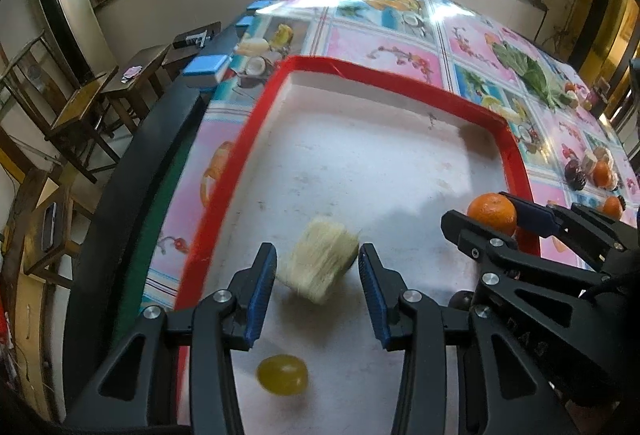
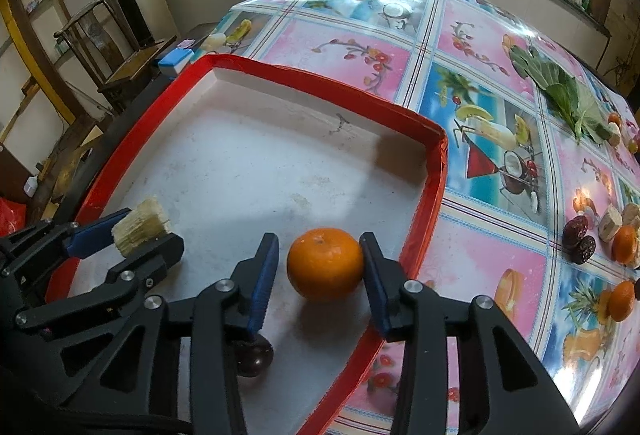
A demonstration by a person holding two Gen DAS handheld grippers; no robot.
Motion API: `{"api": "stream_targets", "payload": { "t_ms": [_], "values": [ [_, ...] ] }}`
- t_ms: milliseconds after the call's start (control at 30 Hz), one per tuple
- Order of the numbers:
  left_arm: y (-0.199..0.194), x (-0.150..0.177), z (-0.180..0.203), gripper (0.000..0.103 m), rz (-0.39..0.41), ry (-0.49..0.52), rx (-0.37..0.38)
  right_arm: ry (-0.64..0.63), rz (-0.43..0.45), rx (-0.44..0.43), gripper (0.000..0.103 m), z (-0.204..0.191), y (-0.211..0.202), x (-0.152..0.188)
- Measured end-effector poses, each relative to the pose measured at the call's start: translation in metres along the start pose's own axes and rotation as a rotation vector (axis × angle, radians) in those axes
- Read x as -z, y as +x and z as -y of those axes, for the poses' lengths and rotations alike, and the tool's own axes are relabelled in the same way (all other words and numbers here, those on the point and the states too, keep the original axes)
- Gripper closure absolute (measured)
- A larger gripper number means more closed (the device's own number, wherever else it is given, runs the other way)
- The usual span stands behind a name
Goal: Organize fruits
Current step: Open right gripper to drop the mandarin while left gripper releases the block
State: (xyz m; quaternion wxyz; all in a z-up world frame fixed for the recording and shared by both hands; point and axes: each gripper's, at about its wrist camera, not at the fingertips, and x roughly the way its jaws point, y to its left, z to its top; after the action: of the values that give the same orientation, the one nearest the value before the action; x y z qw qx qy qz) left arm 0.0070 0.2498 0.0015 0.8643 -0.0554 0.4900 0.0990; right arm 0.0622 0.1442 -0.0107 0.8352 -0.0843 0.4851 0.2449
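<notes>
Two matching black handheld grippers
The left gripper and right gripper have black cut-out linkage arms, silver pivot screws and ribbed blue finger pads.

Red-rimmed tray, pale fibrous chunk, green fruit

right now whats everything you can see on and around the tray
tray: 1, red rim, white floor, on the table
orange: 1, orange, in tray between the right fingers
fibrous pale chunk: 1, cream, in tray between the left fingers
green grape: 1, yellow-green, tray near edge
dark round fruit: 1, dark purple, tray
leafy greens: 1 bunch, green, tablecloth far right
loose fruit pile: several, mixed, tablecloth right
left gripper: black, blue pads, open
right gripper: same, open
</notes>
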Motion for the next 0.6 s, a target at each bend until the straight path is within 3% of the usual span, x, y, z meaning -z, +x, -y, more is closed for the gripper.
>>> {"api": "stream_targets", "payload": {
  "t_ms": [133,267,367,600],
  "values": [
    [-0.014,-0.005,-0.005,0.044,0.042,-0.015,0.002,0.032,-0.002,-0.006,0.049,0.003,-0.004,-0.001],
    [-0.03,-0.008,-0.01,0.031,0.087,-0.02,0.05,0.073,0.034,-0.001,0.04,0.008,-0.018,-0.002],
    [-0.044,-0.01,-0.01,0.031,0.115,0.014,0.106,0.104,0.07,-0.016,0.035,0.014,-0.032,-0.002],
    [-0.072,-0.02,-0.018,0.031,0.148,0.091,0.25,0.119,0.196,0.004,0.035,0.023,-0.083,0.013]
  ]
}}
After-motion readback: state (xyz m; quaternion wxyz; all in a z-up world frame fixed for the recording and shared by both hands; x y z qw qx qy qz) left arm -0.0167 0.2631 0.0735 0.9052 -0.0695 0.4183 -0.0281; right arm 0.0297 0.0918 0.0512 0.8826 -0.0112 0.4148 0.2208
